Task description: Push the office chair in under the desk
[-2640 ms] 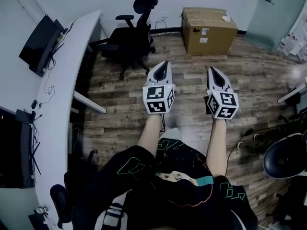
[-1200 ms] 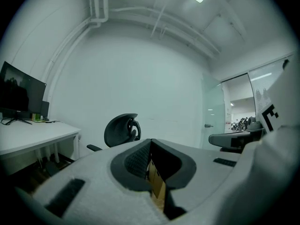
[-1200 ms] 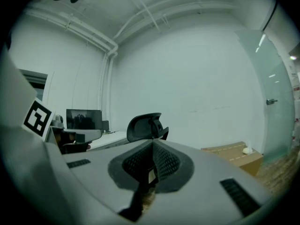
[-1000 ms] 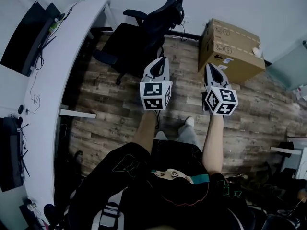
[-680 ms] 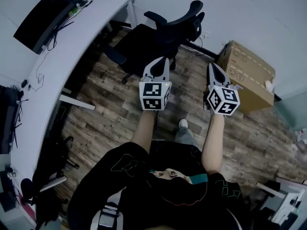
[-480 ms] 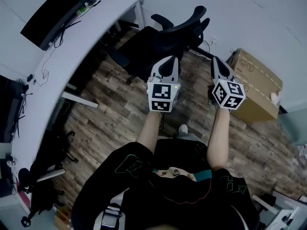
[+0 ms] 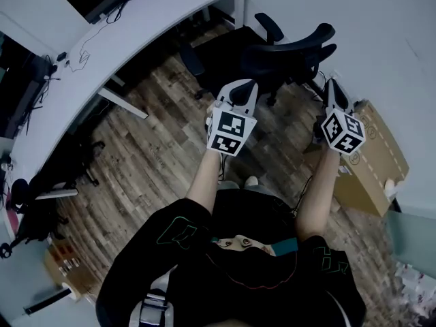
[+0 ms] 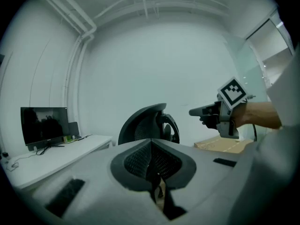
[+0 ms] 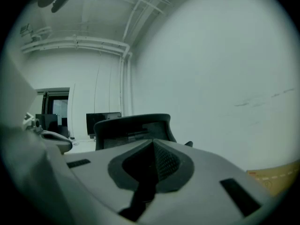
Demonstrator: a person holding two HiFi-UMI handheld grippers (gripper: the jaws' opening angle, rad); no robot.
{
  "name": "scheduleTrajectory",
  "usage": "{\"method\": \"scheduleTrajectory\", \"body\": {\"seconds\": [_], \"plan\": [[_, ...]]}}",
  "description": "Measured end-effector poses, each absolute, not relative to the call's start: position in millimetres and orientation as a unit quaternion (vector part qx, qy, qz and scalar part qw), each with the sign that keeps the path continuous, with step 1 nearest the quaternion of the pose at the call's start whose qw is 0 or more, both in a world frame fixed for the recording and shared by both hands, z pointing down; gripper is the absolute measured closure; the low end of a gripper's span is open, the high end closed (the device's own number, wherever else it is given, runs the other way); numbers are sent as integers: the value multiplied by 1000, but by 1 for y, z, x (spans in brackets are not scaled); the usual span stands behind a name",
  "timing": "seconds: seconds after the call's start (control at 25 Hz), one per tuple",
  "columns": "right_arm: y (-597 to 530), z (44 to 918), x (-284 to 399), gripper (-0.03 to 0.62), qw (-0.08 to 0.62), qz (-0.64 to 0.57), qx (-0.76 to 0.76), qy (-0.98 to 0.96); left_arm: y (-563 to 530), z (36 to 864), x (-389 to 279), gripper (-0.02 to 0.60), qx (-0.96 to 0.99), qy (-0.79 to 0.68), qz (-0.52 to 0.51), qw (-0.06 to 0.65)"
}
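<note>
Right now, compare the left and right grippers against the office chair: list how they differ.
In the head view the left gripper lies over the office chair; the right gripper lies off its side, by the cardboard box. The left gripper view shows the backrest at an angle, the right gripper view square-on. Both have fingers shut on nothing.

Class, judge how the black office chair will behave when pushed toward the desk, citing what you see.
The office chair probably rolls easily: it stands on hard wood floor. Its tall backrest may recline or swivel if pushed high, so it could veer.
</note>
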State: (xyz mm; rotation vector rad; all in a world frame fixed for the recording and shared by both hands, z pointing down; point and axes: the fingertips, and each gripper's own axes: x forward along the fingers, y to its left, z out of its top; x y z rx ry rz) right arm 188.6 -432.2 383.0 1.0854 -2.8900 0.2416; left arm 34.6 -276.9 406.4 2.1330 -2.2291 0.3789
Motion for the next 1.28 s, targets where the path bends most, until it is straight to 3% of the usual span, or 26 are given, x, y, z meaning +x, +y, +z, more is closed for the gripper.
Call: {"method": "scheduleTrajectory", "body": {"seconds": [0.2, 0.28, 0.36, 0.56, 0.76, 0.96, 1.2, 1.28], "plan": [[-480, 393, 182, 589, 91, 7, 332, -939, -290, 427, 42, 570, 693, -699, 176, 15], [-497, 401, 178, 589, 137, -38, 307, -941, -298, 436, 50, 450, 702, -681, 207, 14], [-509, 409, 170, 579, 186, -90, 266, -942, -305, 445, 51, 451, 697, -673, 248, 13], [-517, 442, 146, 471, 340, -281, 122, -889, -315, 463, 45, 439, 673, -665, 322, 20], [-518, 483, 124, 411, 432, -430, 12, -793, -309, 484, 30, 411, 643, -657, 391, 44], [-527, 501, 108, 404, 449, -483, -30, -752, -312, 505, 18, 353, 615, -641, 458, 48], [-527, 517, 98, 424, 456, -540, -60, -705, -320, 537, 11, 360, 596, -619, 509, 49], [-525, 514, 97, 428, 455, -540, -64, -705, -319, 541, 4, 399, 577, -610, 543, 36]]}}
